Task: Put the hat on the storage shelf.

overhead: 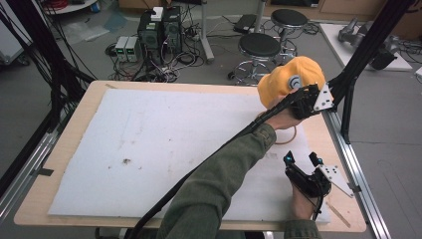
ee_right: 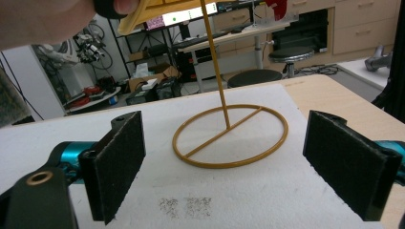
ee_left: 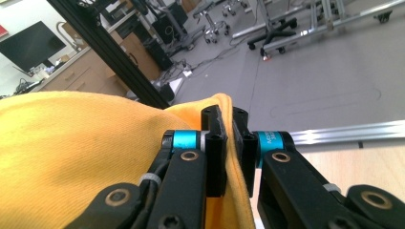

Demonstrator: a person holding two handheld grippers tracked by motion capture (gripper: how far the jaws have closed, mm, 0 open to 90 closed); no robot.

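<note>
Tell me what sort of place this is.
Most likely a robotics lab or workshop. Computer towers sit in tangled cables on the floor, round stools stand behind the table, and black metal framing rises beside it.

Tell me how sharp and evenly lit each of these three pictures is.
High view: soft, even light, slightly grainy, yellow cap clear. Left gripper view: cap cloth up close looks soft, glare streaks the metal rail. Right gripper view: wire stand sharp, the hand at the top edge blurred, bright screen behind.
</note>
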